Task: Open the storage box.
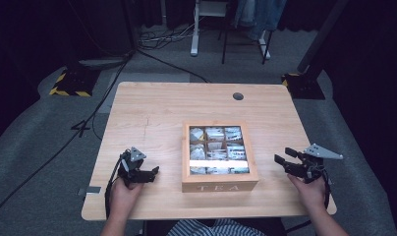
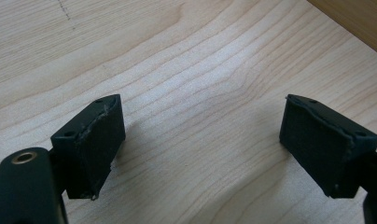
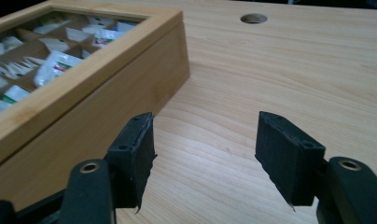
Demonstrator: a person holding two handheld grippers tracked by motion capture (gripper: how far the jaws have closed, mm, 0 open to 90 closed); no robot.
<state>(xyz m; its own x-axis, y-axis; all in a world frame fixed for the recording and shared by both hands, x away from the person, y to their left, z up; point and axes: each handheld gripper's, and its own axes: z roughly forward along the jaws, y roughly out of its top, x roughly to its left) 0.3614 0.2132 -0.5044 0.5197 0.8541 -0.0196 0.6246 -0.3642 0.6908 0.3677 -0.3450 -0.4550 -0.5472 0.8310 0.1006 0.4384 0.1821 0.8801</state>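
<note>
**Wooden tea box sits between two open tongs**

Bamboo-coloured and square, the tea box (image 1: 219,156) stands near the middle of the table (image 1: 152,110), toward the person's edge, with the word TEA on the front wall that faces the person. Its lid has a clear window and lies shut; through it show compartments filled with pale tea sachets (image 1: 215,133).

At the box's left, the left tongs (image 1: 154,171) rest low over the bare wood, held in the left hand (image 1: 124,192), and point toward the box without touching it. In the left gripper view the jaws stand wide apart with nothing between them but wood grain, and a corner of the box edges in at the upper right.

At the box's right, the right tongs (image 1: 282,161) are held in the right hand (image 1: 309,191), well apart from the box's side wall and aimed toward it. In the right gripper view the jaws gape over bare wood, nothing held; the box (image 3: 107,88) rises just beside the left-hand jaw. A round cable hole (image 3: 253,18) lies in the far part of the table.
</note>
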